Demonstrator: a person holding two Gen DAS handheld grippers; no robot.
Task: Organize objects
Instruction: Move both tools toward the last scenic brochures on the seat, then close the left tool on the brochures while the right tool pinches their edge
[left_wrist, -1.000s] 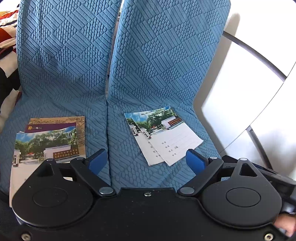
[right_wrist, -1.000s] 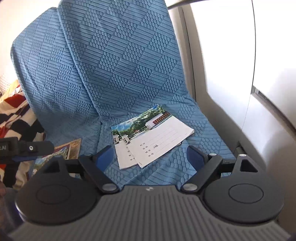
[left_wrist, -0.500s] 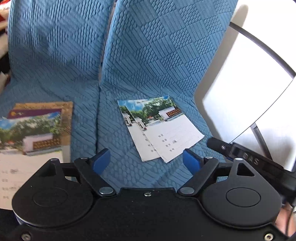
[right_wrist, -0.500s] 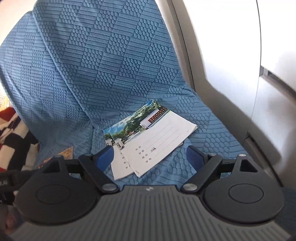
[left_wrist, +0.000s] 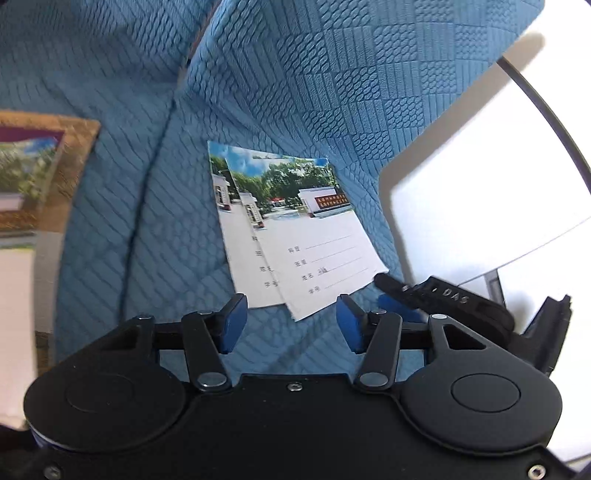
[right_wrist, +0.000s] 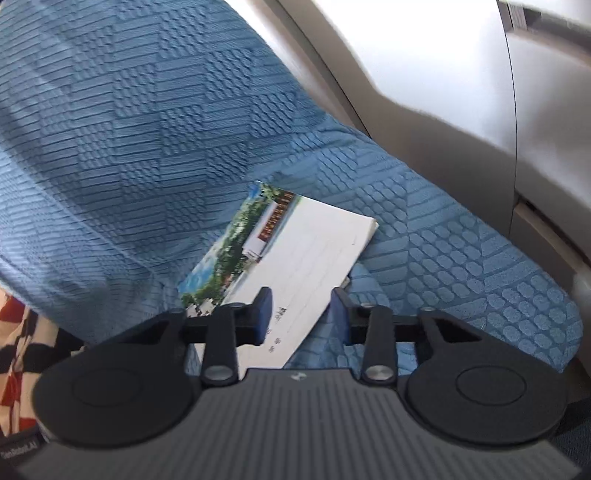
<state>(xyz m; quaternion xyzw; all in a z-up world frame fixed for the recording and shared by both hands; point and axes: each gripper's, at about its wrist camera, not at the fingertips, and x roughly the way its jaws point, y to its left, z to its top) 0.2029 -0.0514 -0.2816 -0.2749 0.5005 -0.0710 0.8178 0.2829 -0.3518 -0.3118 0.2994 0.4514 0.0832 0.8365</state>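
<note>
Left gripper (left_wrist: 288, 325): blue pads half spread, just been closing, nothing between them; hovering over blue textured seat cover (left_wrist: 155, 280). Just ahead, near corner of two overlapping booklets (left_wrist: 314, 243), flat on the seat cushion, top one skewed across the lower. Off to its right, the right gripper (left_wrist: 402, 295) nosing in at the booklets' near right corner. Far to its left, second pile of booklets (left_wrist: 33, 184) on the neighbouring cushion, blurred. Beyond, quilted seat backs; to the right, white panel wall (left_wrist: 480, 177).

Right gripper (right_wrist: 301, 314): pads narrowed, just been closing, straddling the near edge of the top booklet (right_wrist: 295, 258); contact not clear. Ahead, blue cushion and backrest. Right of it, grey-white wall. Far left, red-black-white checked cloth (right_wrist: 18, 343).
</note>
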